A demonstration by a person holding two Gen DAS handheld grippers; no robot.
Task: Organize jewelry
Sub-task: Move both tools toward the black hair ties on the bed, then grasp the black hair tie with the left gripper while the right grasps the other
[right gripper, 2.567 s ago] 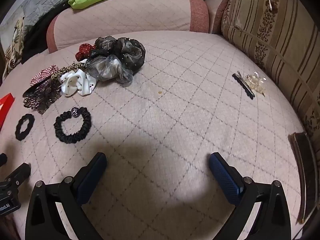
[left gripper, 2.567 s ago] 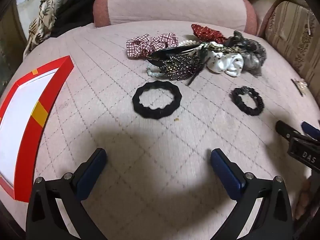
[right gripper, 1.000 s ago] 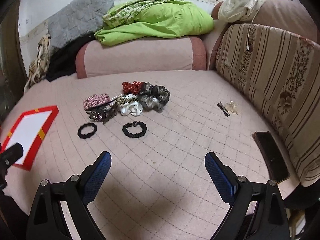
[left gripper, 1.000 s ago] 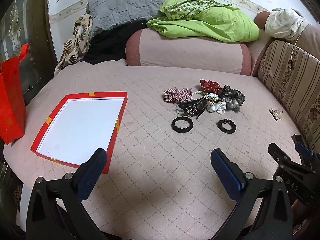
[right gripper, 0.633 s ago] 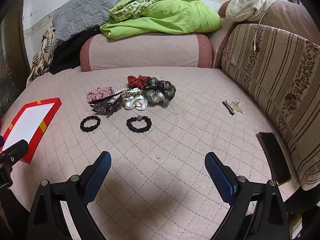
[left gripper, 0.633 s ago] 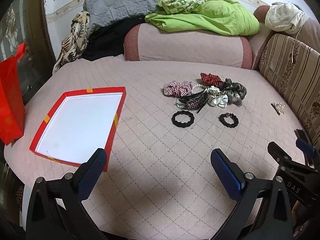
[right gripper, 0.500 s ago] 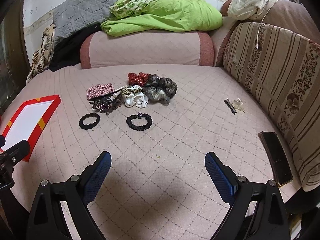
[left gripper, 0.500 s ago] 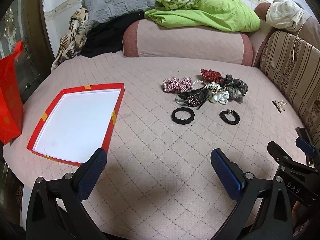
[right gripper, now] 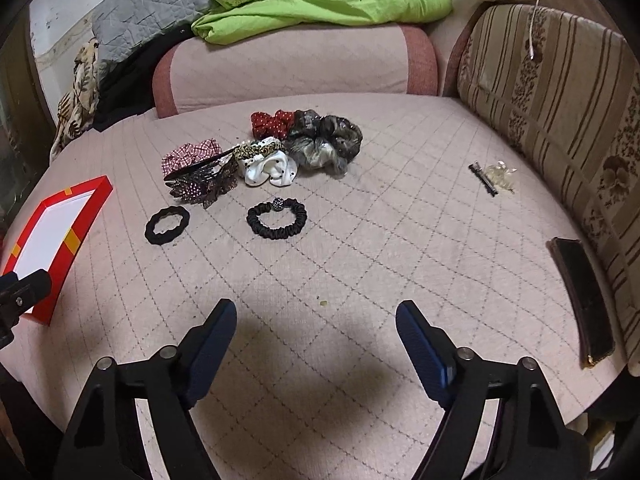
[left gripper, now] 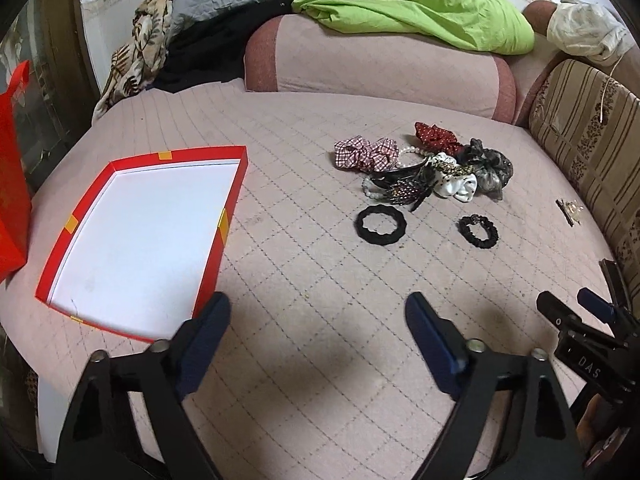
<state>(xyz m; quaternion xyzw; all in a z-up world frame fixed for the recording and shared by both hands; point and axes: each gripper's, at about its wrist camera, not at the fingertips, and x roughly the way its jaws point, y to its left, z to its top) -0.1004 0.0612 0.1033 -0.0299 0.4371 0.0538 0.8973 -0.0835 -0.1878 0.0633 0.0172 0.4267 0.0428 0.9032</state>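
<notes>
A pile of scrunchies and hair accessories [left gripper: 424,164] lies on the pink quilted bed; it also shows in the right wrist view [right gripper: 264,156]. Two black hair ties lie in front of it: a plain one [left gripper: 381,225] [right gripper: 167,225] and a satin one with a bead [left gripper: 478,231] [right gripper: 277,219]. A red box with a white inside [left gripper: 76,216] [right gripper: 86,216] lies at the left. My left gripper [left gripper: 318,320] and right gripper [right gripper: 316,324] are both open, empty, and well short of the items.
A black hair pin and a clear clip [right gripper: 494,176] lie near the striped cushion [right gripper: 560,100]. A dark phone [right gripper: 582,296] lies at the right edge. A red bag [left gripper: 12,168] stands at far left. Pillows and a green blanket [left gripper: 420,0] are behind.
Both grippers pulled back and up from close over the bed, then have moved slightly forward and down again in the last half second. Both stay open; nothing was grasped.
</notes>
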